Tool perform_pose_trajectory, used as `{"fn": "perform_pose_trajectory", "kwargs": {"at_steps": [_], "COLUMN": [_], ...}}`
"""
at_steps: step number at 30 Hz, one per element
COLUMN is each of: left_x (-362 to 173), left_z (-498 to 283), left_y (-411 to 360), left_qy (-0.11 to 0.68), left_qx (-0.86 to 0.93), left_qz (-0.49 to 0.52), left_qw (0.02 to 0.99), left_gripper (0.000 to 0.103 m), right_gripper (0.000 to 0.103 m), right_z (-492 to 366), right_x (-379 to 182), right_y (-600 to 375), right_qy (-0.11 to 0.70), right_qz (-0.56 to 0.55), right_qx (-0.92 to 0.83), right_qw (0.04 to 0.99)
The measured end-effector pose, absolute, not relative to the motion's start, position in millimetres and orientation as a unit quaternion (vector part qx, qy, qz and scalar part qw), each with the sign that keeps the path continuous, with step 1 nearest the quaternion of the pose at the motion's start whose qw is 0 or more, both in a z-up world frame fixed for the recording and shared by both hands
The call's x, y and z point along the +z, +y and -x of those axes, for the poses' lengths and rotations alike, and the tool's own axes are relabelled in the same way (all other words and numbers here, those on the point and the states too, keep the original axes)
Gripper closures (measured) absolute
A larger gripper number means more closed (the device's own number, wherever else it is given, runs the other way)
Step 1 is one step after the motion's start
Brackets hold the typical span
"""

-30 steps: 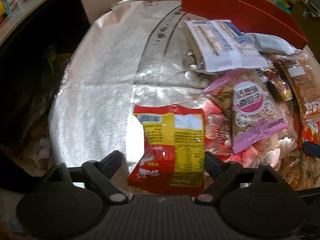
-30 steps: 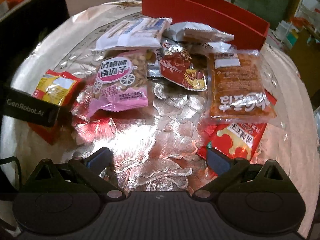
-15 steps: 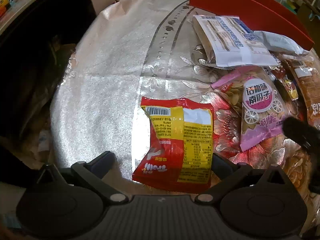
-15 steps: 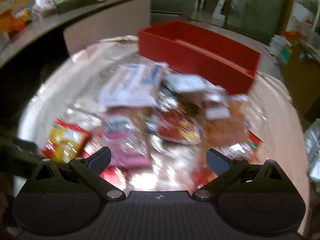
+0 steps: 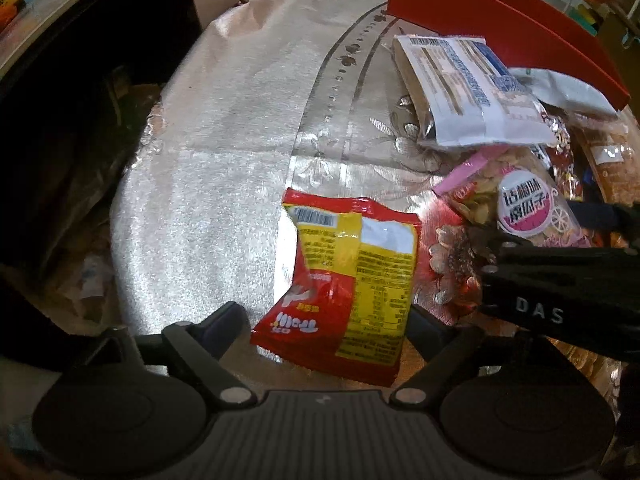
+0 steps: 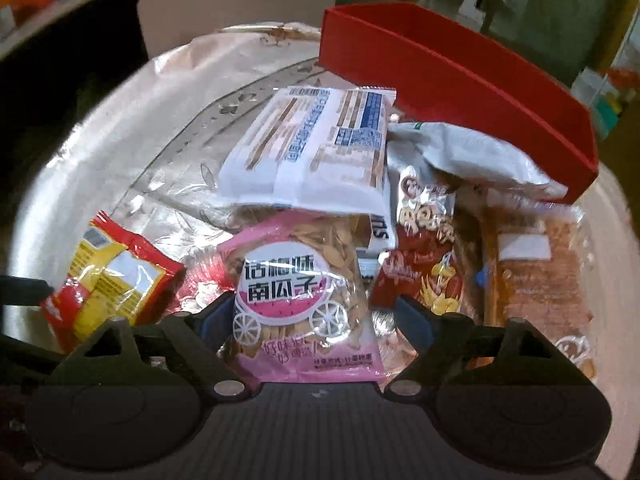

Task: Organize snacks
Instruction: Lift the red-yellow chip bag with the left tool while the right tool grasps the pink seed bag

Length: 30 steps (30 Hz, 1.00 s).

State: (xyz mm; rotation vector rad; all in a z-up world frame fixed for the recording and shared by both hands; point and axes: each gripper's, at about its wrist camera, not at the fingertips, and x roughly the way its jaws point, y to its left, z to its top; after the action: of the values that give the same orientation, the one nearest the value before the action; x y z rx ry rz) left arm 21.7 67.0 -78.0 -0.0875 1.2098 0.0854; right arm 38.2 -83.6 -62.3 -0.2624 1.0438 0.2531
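Observation:
A red and yellow snack bag (image 5: 348, 280) lies on the table between the open fingers of my left gripper (image 5: 324, 324); it also shows in the right wrist view (image 6: 108, 280). A pink pumpkin-seed bag (image 6: 304, 304) lies between the open fingers of my right gripper (image 6: 316, 320), and shows in the left wrist view (image 5: 520, 200). A white and blue packet (image 6: 316, 148) lies behind it. The red tray (image 6: 460, 92) stands at the back of the table. My right gripper body (image 5: 560, 300) crosses the left wrist view at the right.
A red snack pouch (image 6: 424, 264), an orange-brown packet (image 6: 536, 280) and a white bag (image 6: 460, 152) lie at the right, in front of the tray. The round table has a shiny floral cloth (image 5: 224, 152). Dark floor clutter lies to the left.
My right gripper swung left and forward and now straddles the pink seed bag. My left gripper drew back a little from the red and yellow bag and stays open around it.

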Motion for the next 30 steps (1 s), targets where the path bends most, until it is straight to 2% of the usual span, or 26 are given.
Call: {"fn": "perform_pose_trajectory", "kwargs": {"at_steps": [2,6,11,19,25,28,30], "left_x": [-75.7,-72.6,-68.5,-49.5,-67.5,-74.5,-75.1], "left_z": [-22.9,-17.2,-7.5,2.9,-10.2,-13.7,-12.9], "left_y": [67.3,70.0,76.0,63.2,29.3,18.8,12.5], "left_qy": [0.567,0.567,0.572,0.553,0.569,0.569,0.565], "left_qx": [0.042,0.034,0.026,0.014,-0.008,-0.009,-0.013], "left_qz": [0.042,0.055,0.098,0.097,0.048,0.019,0.001], "left_qw": [0.822,0.821,0.814,0.827,0.821,0.822,0.825], "left_gripper": [0.032,0.036,0.037,0.038,0.038,0.037,0.035], "right_gripper": [0.031,0.033,0.033,0.034,0.034,0.033,0.029], "right_z": [-36.5,-25.3,-0.4,32.6,28.5,30.4,31.4], "right_x": [-58.4,-53.7,-39.9,-12.0,-54.3,-58.5,-59.6], "right_y": [-88.0,-105.8,-122.2,-147.6,-162.6,-160.4,-159.4], "right_qy": [0.499,0.516,0.515,0.5,0.538,0.529,0.527], "right_qz": [0.12,0.094,0.063,0.031,0.031,0.056,0.06], "right_qx": [0.126,0.126,0.126,0.118,0.108,0.114,0.122], "right_qw": [0.849,0.842,0.845,0.857,0.835,0.839,0.839]}}
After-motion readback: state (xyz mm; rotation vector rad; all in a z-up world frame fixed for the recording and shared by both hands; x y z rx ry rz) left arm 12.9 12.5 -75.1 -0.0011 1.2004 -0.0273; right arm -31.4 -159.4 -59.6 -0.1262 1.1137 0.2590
